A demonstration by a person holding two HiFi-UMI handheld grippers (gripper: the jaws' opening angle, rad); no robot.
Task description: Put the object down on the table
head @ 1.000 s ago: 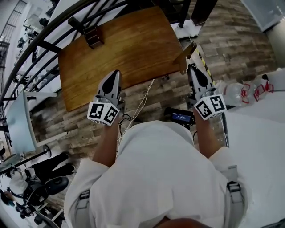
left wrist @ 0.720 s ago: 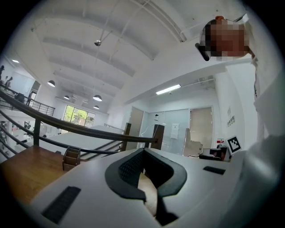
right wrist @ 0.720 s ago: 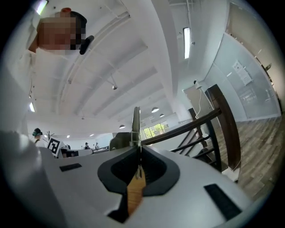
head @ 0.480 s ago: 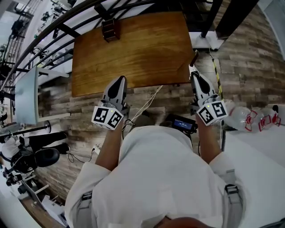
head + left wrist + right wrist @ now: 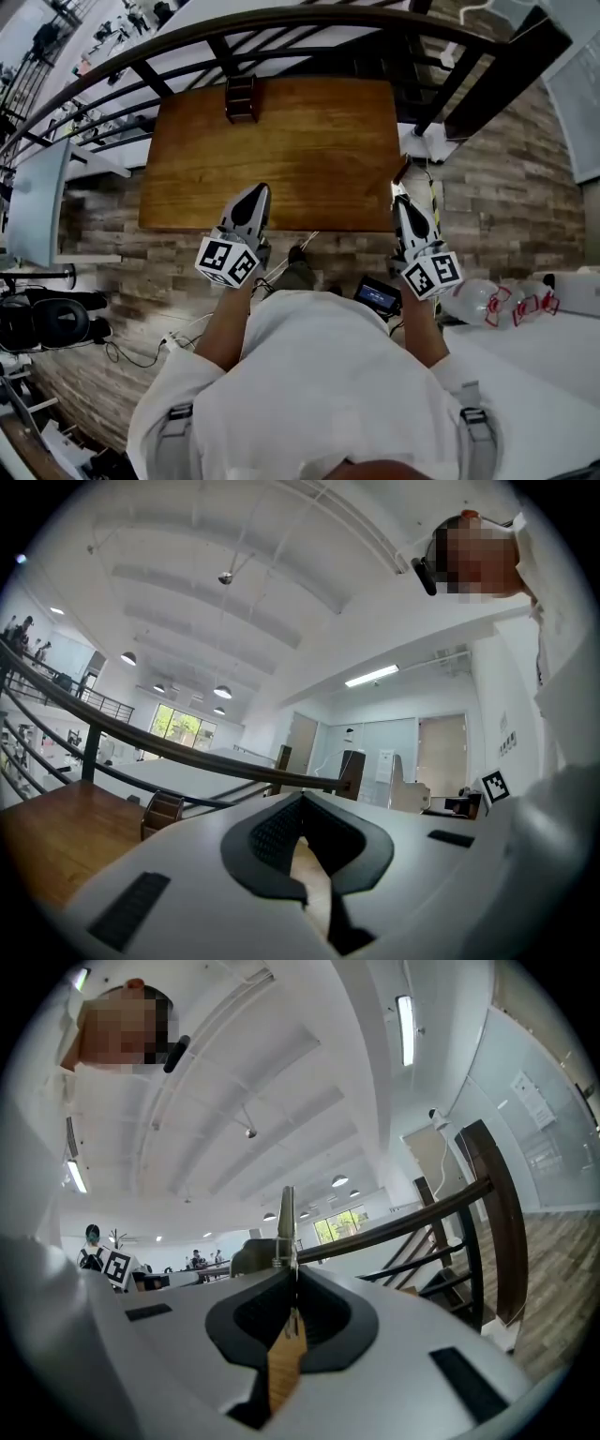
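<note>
The brown wooden table [image 5: 281, 150] lies straight ahead in the head view. My right gripper [image 5: 401, 193] hovers at the table's near right corner, shut on a thin flat tool [image 5: 403, 172] that is brown there. In the right gripper view [image 5: 288, 1283] the tool [image 5: 286, 1222] stands edge-on out of the jaws as a metal blade, with a wooden part between the pads. My left gripper [image 5: 255, 191] hangs over the table's near edge. Its jaws meet at the tips with nothing held [image 5: 300, 803].
A small dark wooden rack [image 5: 242, 98] stands at the table's far edge, just under a dark curved railing [image 5: 281, 23]. On the plank floor lie cables [image 5: 281, 255] and a small screen device [image 5: 378, 294]. Plastic bottles [image 5: 487, 300] and a white surface [image 5: 534, 366] are at the right.
The view has swung so the table now sits square ahead instead of off to the left. Both grippers have kept their spacing, and the right one still holds the tool.
</note>
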